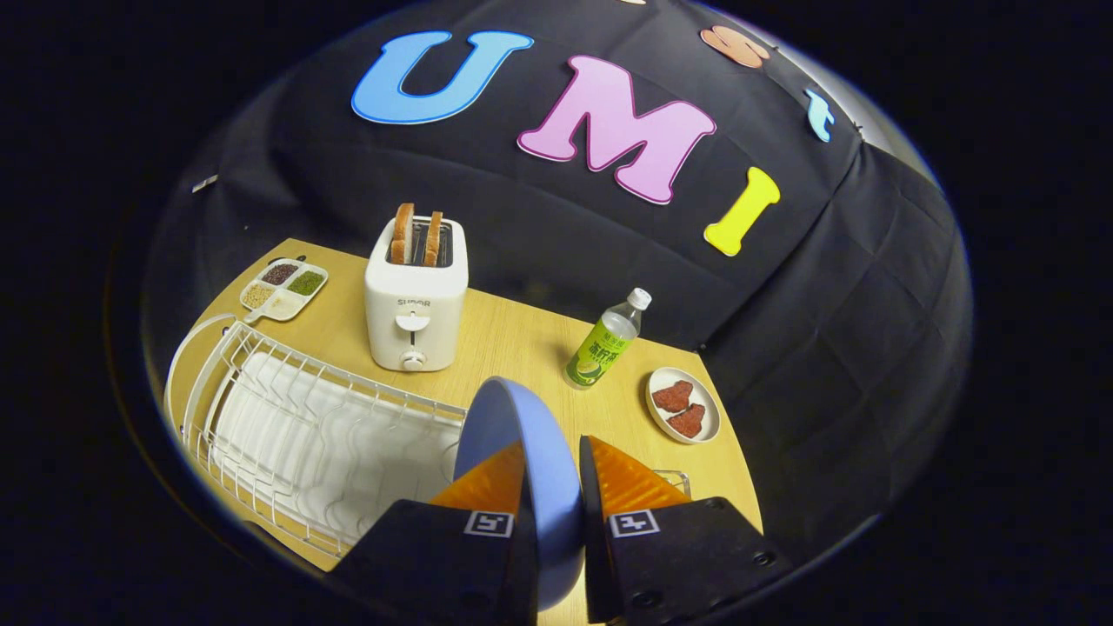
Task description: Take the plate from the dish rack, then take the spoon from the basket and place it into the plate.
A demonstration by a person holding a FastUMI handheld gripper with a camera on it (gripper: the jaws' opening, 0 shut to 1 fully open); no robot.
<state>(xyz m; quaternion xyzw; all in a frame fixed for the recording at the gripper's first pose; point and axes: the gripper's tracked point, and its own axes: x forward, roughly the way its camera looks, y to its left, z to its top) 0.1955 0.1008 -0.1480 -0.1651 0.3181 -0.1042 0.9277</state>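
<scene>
The hand-held gripper (553, 474) pinches the round blue plate (522, 452) edge-on above the white wire dish rack (287, 426); lower it level onto bare wooden table (513, 339), clear of the rack.

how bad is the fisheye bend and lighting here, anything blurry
Gripper view: strong fisheye curve, the table edge and dish rack bow; even light, faint shadows; toaster and bottle sharp; the blue plate pinched between the gripper fingers looks slightly soft up close.

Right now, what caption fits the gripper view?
Claw pinching the blue plate upright above the white dish rack, toaster beyond.
</scene>
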